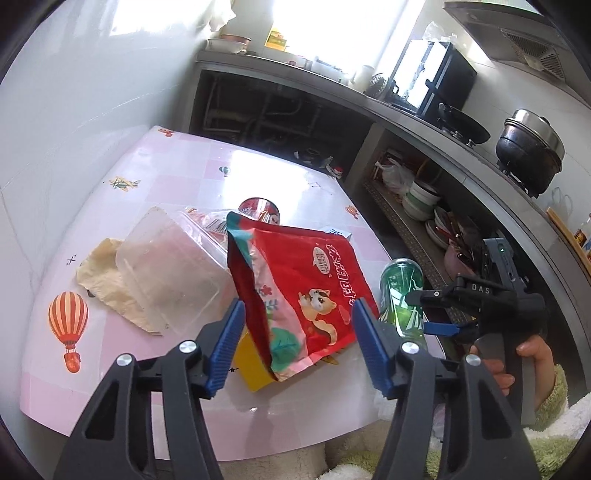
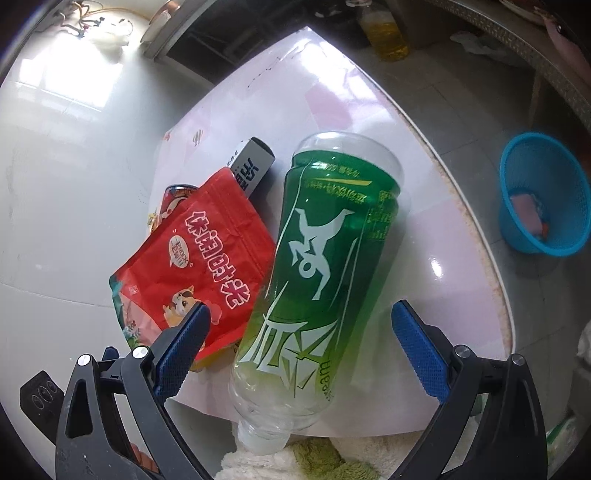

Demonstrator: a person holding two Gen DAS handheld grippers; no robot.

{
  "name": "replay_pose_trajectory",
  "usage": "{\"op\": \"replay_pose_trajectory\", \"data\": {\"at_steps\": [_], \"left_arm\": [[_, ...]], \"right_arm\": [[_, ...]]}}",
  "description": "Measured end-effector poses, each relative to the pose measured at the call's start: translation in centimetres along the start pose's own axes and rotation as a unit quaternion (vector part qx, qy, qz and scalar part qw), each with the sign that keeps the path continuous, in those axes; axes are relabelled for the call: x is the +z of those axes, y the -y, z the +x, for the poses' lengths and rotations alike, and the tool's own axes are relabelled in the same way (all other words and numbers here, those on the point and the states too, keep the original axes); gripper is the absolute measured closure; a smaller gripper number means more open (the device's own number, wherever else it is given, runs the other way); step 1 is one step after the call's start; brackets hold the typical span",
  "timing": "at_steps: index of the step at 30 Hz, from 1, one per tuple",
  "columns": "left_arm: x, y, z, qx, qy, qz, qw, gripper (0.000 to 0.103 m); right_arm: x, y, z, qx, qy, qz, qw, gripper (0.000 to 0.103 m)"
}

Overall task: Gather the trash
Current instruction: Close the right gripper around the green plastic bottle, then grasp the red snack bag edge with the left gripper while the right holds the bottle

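Right gripper (image 2: 299,354) spread wide around the green bottle (image 2: 325,266) lying at the table's (image 2: 443,236) near edge, left gripper (image 1: 297,343) spread before the red snack bag (image 1: 306,291); a glancing close could roll the bottle off.

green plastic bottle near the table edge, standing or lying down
Lying down: the green plastic bottle rests on its side, neck past the pink table edge.

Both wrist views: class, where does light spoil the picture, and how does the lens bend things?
Left wrist view: the window is blown out white and glares on the table; the counter edge curves. Right wrist view: glare washes the pale wall; the table's rim bows around the green bottle.
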State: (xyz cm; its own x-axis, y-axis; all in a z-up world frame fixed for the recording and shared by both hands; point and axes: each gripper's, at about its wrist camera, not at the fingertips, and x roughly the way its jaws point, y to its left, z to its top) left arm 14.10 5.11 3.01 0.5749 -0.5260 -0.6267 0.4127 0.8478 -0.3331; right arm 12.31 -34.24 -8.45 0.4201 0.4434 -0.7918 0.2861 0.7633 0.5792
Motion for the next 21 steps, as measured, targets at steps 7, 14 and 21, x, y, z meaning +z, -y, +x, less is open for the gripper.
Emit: {"op": "replay_pose_trajectory", "data": {"at_steps": [7, 14, 21], "left_arm": [[0.0, -0.2, 0.2, -0.006, 0.003, -0.005, 1.0000, 0.048], [0.4, 0.2, 0.6, -0.008, 0.000, 0.006, 0.9999, 0.048], [1.1, 0.9, 1.3, -0.019, -0.002, 0.016, 0.9997, 0.049]], "right_arm": [[-1.3, -1.5, 2.4, -0.031, -0.022, -0.023, 0.999, 0.008], [-1.6, -0.7, 2.6, -0.020, -0.028, -0.016, 0.999, 0.022], [-1.9, 0.8, 1.1, -0.003, -0.026, -0.025, 0.999, 0.032]]}}
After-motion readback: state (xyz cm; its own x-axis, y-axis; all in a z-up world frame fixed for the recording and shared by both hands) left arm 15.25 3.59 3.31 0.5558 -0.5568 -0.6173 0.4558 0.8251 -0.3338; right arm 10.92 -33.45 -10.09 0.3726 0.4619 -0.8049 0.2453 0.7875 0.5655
